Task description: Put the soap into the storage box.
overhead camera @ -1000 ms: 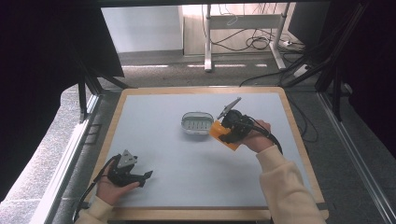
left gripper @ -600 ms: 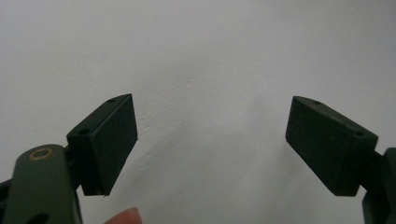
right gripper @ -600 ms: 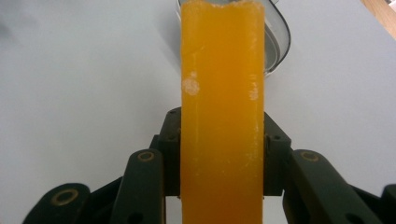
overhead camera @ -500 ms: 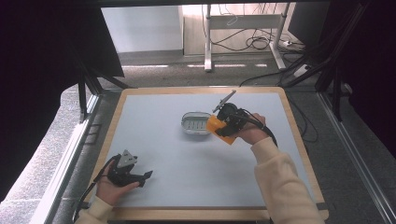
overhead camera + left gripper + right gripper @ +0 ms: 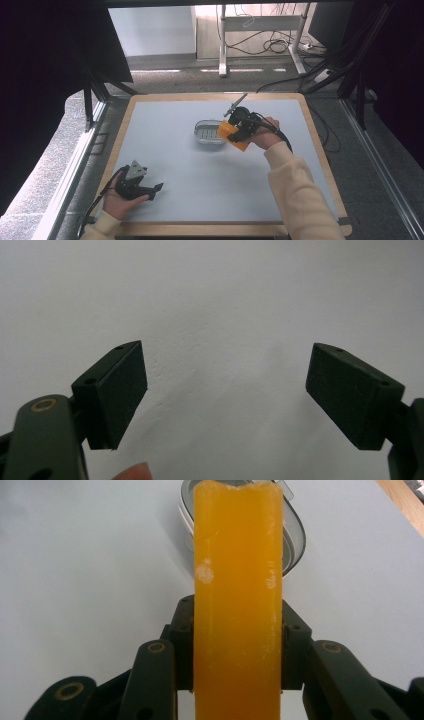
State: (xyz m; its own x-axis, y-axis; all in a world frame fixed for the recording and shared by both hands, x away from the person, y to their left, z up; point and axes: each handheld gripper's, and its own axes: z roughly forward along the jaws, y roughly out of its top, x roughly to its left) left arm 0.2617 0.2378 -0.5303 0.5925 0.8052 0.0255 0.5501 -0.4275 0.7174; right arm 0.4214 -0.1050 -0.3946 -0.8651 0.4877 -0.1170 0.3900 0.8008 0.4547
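Observation:
My right gripper [image 5: 234, 133] is shut on an orange soap-like bar [image 5: 229, 131], held at the right end of a grey oval dish [image 5: 201, 137] in the middle of the table. In the right gripper view the orange bar [image 5: 237, 590] stands upright between the black jaws, and its top overlaps the dish [image 5: 296, 539] behind it. Whether the bar touches the dish I cannot tell. My left gripper [image 5: 155, 189] rests near the table's front left corner. Its pads [image 5: 117, 390] stand wide apart over bare white surface, and a fingertip shows at the bottom edge.
The white table top [image 5: 190, 175] has a wooden border [image 5: 320, 150]. Black frame posts stand at both sides. Beyond the far edge are floor cables [image 5: 280, 47] and the legs of a desk.
My right hand has carried the orange bar a little away from the person and to the left, closer over the dish's right end. The left hand has stayed put.

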